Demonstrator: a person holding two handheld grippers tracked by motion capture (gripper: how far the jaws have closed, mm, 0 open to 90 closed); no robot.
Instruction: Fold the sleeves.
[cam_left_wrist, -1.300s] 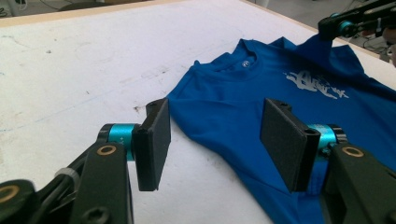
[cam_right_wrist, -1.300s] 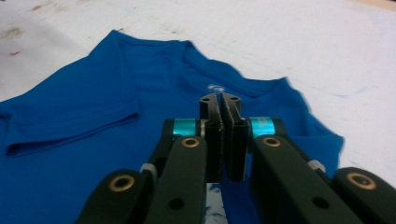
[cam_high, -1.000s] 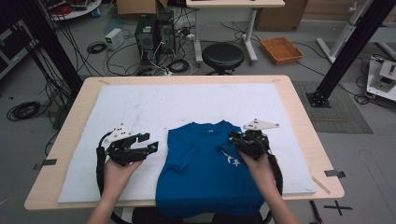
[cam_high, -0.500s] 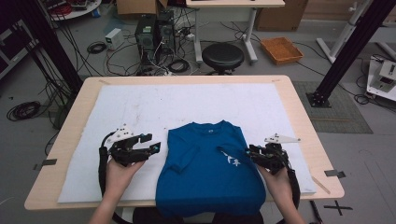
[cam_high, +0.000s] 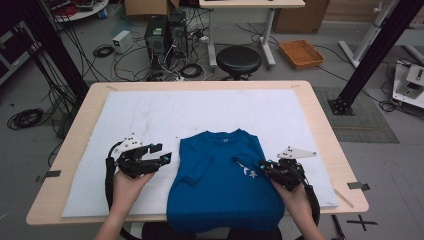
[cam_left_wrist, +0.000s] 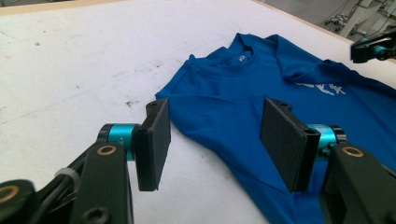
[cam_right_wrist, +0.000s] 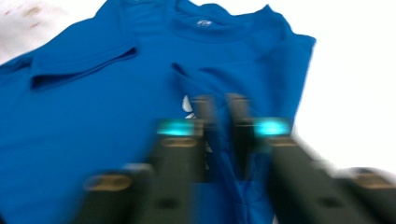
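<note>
A blue T-shirt (cam_high: 220, 185) (cam_left_wrist: 243, 93) (cam_right_wrist: 93, 116) lies flat on the white mat (cam_high: 200, 110), collar away from me, with its hem over the table's near edge. Its left sleeve is folded inward, and a fold with white print lies near its right side. My left gripper (cam_high: 161, 153) (cam_left_wrist: 215, 135) hovers open just left of the shirt, with the shirt's left edge beyond its pads. My right gripper (cam_high: 263, 166) (cam_right_wrist: 219, 107) is low at the shirt's right edge. Its jaws have just been opening and stand a narrow gap apart, blurred, with blue cloth showing in the gap.
The wooden table (cam_high: 320, 130) extends past the mat on all sides. The right gripper's tip (cam_left_wrist: 373, 46) shows at the far right of the left gripper view. Behind the table, a black stool (cam_high: 239, 59), computer towers (cam_high: 162, 35), cables and an orange tray (cam_high: 301, 52) sit on the floor.
My right gripper has moved from over the shirt's right chest outward and down to the shirt's right edge. The left gripper has stayed in place, open.
</note>
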